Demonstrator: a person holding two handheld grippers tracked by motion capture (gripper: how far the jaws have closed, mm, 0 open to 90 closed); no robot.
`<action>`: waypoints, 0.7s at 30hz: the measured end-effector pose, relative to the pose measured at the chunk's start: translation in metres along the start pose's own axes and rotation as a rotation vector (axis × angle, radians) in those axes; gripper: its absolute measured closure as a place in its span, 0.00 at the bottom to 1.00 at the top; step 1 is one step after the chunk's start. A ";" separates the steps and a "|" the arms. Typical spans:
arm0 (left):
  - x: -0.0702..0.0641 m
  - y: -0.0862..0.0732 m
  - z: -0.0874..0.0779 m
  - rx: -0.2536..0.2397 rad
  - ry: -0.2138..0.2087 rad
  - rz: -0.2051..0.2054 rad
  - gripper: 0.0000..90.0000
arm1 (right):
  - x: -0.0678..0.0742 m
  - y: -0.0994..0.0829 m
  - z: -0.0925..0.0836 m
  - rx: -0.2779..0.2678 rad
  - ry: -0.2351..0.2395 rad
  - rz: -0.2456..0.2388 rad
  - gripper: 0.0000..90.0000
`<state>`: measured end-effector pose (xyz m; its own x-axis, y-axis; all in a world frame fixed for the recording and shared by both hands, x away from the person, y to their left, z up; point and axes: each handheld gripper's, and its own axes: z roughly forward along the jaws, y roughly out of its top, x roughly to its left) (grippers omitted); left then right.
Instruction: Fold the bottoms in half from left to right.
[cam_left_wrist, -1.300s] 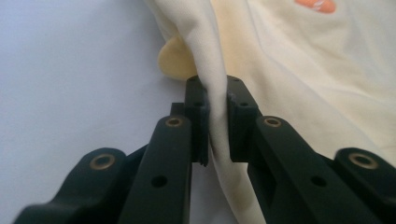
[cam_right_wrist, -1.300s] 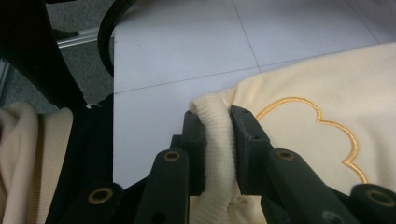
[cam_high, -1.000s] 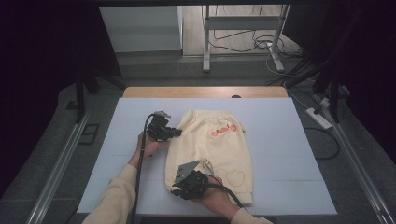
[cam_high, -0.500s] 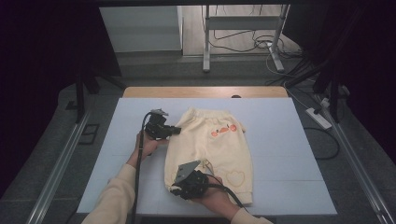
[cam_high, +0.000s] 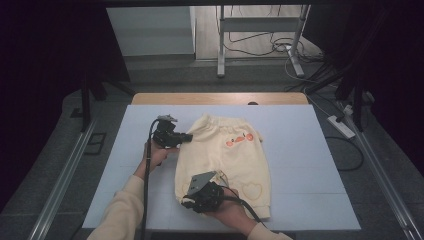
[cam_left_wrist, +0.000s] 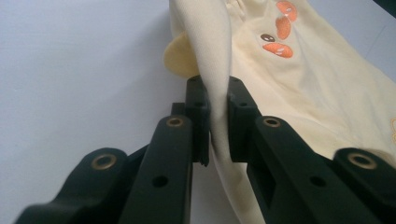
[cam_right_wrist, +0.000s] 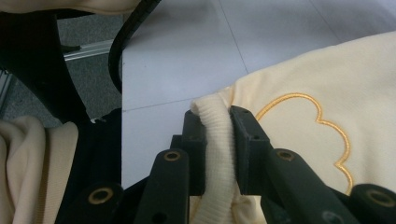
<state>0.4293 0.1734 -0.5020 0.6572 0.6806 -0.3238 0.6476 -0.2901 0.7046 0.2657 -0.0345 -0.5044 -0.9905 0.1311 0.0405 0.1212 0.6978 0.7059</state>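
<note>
A small pair of cream trousers (cam_high: 227, 155) with orange embroidery lies on the white table (cam_high: 310, 150) in the high view, waistband toward the far side. My left gripper (cam_high: 186, 137) is at the left side near the waistband, shut on a raised fold of the trousers' cloth (cam_left_wrist: 218, 93). My right gripper (cam_high: 189, 200) is at the near left leg end, shut on the ribbed cuff (cam_right_wrist: 215, 140). An orange outline shape (cam_right_wrist: 308, 121) is stitched beside that cuff. Both hands hold the grippers from the near edge.
The table's wooden far edge (cam_high: 215, 98) borders a grey floor with cables and a metal stand (cam_high: 220, 45). A power strip (cam_high: 341, 126) lies on the floor at the right. Metal rails run along both sides of the table.
My left gripper has lifted the trousers' left edge slightly and moved a little toward the far side. The right gripper has stayed on the cuff.
</note>
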 end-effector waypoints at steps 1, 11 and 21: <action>0.000 0.000 -0.001 -0.003 -0.001 0.000 0.91 | 0.000 0.001 0.000 -0.006 0.000 0.001 0.85; 0.003 0.002 -0.010 -0.017 -0.004 -0.007 0.91 | 0.001 0.010 0.000 -0.029 0.010 0.000 0.85; 0.007 0.004 -0.025 -0.048 -0.013 -0.028 0.91 | 0.000 0.023 0.004 -0.057 0.031 -0.004 0.85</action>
<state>0.4267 0.1938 -0.4859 0.6440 0.6793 -0.3518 0.6471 -0.2384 0.7242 0.2687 -0.0154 -0.4912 -0.9926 0.1058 0.0591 0.1144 0.6572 0.7450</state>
